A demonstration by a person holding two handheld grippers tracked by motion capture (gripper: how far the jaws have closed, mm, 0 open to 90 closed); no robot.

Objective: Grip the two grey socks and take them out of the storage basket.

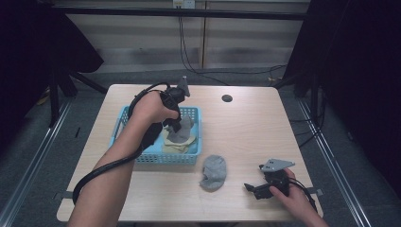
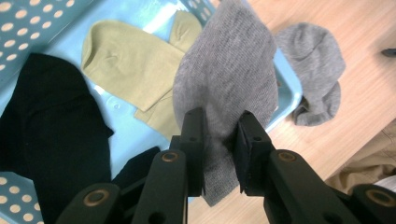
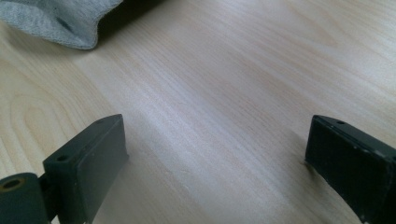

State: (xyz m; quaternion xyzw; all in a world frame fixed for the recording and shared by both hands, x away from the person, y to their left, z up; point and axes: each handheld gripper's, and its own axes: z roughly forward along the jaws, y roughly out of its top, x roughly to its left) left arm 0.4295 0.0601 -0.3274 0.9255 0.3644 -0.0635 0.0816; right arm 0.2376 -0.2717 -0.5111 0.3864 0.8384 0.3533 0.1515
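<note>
From the high view, the left gripper (image 1: 173, 124) hangs over the blue basket (image 1: 122, 118) with a grey sock (image 1: 182, 132) dangling from it above the yellow-green sock (image 1: 179, 145), while a second grey sock (image 1: 213, 172) lies crumpled on the table (image 1: 246, 127) just in front of the basket, and the right gripper (image 1: 251, 188) rests low near the table's front edge. In the left gripper view, the jaws are pinched on the grey sock near one end, the rest hanging limp over the basket rim, with a black sock (image 2: 51, 121) lying in the basket's left part. The knit looks light and floppy, unlikely to slip, so a pinch on a bunched fold or the cuff should serve. In the right gripper view, the jaws stand wide apart over bare wood, holding nothing, the second grey sock's edge at upper left.
</note>
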